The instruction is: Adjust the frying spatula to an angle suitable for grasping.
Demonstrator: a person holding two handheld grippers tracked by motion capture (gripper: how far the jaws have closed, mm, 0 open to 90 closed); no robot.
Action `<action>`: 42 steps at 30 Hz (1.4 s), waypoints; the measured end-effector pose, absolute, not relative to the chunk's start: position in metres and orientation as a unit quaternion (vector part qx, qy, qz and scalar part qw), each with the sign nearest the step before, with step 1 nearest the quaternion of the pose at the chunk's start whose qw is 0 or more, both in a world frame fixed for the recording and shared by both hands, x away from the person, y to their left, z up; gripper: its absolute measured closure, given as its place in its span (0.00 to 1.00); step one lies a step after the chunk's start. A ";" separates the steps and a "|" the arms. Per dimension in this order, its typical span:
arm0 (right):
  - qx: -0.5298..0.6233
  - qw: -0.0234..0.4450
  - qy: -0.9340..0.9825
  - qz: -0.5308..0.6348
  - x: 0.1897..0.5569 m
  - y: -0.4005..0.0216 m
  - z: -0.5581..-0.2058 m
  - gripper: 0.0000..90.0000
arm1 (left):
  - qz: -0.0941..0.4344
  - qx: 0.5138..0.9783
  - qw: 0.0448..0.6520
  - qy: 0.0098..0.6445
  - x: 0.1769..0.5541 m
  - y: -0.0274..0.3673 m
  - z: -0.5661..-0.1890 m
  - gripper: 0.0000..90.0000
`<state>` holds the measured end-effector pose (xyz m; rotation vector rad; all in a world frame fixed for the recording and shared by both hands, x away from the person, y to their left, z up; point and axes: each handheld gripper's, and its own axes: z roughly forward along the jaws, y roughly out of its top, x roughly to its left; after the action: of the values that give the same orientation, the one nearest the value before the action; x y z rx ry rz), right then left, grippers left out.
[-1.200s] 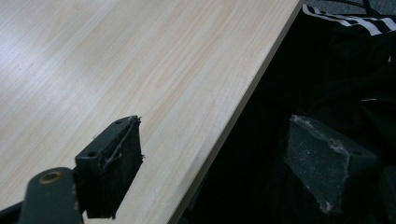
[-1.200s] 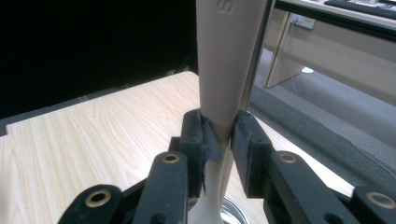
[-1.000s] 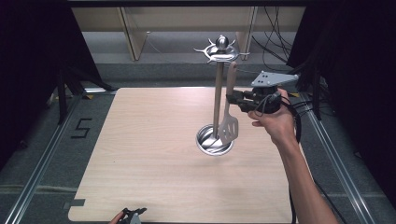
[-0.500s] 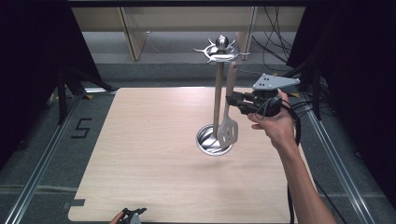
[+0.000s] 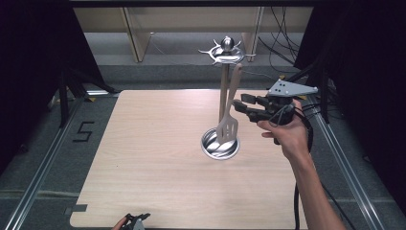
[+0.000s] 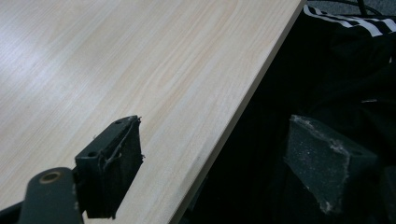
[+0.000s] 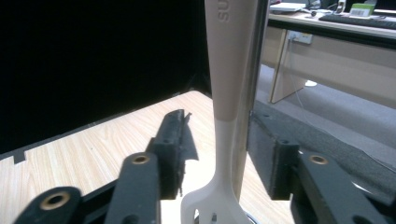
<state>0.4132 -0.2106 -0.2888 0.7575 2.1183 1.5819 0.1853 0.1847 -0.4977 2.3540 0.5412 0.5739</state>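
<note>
A slotted spatula (image 5: 228, 128) with a beige handle hangs upright against the pole of a metal utensil stand (image 5: 222, 91), its blade over the stand's round base (image 5: 210, 147). My right gripper (image 5: 243, 103) sits level just right of the handle. Its jaws have just been opening. In the right gripper view the spatula (image 7: 229, 70) stands between the pads (image 7: 173, 140) of the right gripper (image 7: 224, 135), and neither pad presses on it. My left gripper (image 5: 137, 221) rests at the table's near edge. In the left gripper view the left gripper (image 6: 212, 128) is open over that edge.
The stand's hooked crown (image 5: 226, 50) rises above the far part of the wooden table (image 5: 143, 143). Metal rails run along both sides of the table. Cables trail on the floor at the back right. A dark garment (image 6: 345, 70) lies past the table's near edge.
The right gripper's jaws have parted from the spatula handle they were closed on. The spatula stays upright beside the pole. The right hand has drawn slightly to the right.
</note>
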 end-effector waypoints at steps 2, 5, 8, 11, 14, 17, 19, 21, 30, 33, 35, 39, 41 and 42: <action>0.274 0.199 0.753 0.564 0.409 -0.214 -0.291 0.61 | 0.216 0.898 0.324 0.206 0.185 0.185 -0.498 0.20; 0.272 0.211 0.752 0.562 0.401 -0.220 -0.299 0.58 | 0.216 0.898 0.324 0.206 0.185 0.185 -0.498 0.20; 0.276 0.221 0.752 0.557 0.397 -0.223 -0.303 0.55 | 0.216 0.898 0.324 0.207 0.185 0.185 -0.498 0.20; 0.276 0.235 0.757 0.544 0.388 -0.227 -0.313 0.53 | 0.217 0.896 0.326 0.209 0.186 0.185 -0.498 0.20; 0.281 0.233 0.758 0.540 0.384 -0.229 -0.319 0.52 | 0.221 0.895 0.326 0.211 0.186 0.185 -0.498 0.20; 0.280 0.238 0.764 0.531 0.381 -0.230 -0.334 0.51 | 0.219 0.894 0.330 0.211 0.185 0.185 -0.498 0.20; 0.284 0.227 0.772 0.522 0.381 -0.229 -0.340 0.50 | 0.219 0.893 0.331 0.211 0.185 0.185 -0.498 0.20; 0.292 0.228 0.771 0.518 0.379 -0.229 -0.344 0.50 | 0.222 0.896 0.326 0.206 0.185 0.185 -0.497 0.20; 0.299 0.234 0.780 0.498 0.374 -0.235 -0.358 0.47 | 0.219 0.896 0.330 0.202 0.184 0.183 -0.497 0.20; 0.299 0.228 0.786 0.490 0.371 -0.239 -0.362 0.47 | 0.220 0.896 0.329 0.204 0.184 0.183 -0.496 0.20; 0.307 0.225 0.783 0.492 0.370 -0.240 -0.366 0.47 | 0.220 0.896 0.328 0.205 0.185 0.183 -0.497 0.20; 0.317 0.218 0.782 0.490 0.367 -0.243 -0.372 0.45 | 0.219 0.895 0.330 0.205 0.185 0.183 -0.496 0.20; 0.308 0.221 0.786 0.488 0.367 -0.246 -0.373 0.45 | 0.213 0.896 0.332 0.205 0.186 0.182 -0.496 0.20; 0.315 0.212 0.787 0.486 0.365 -0.246 -0.374 0.45 | 0.219 0.895 0.331 0.204 0.186 0.182 -0.496 0.20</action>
<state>0.3654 -0.2458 -0.3737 0.8759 2.1874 1.3490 0.1858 0.1819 -0.4956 2.3398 0.5344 0.5730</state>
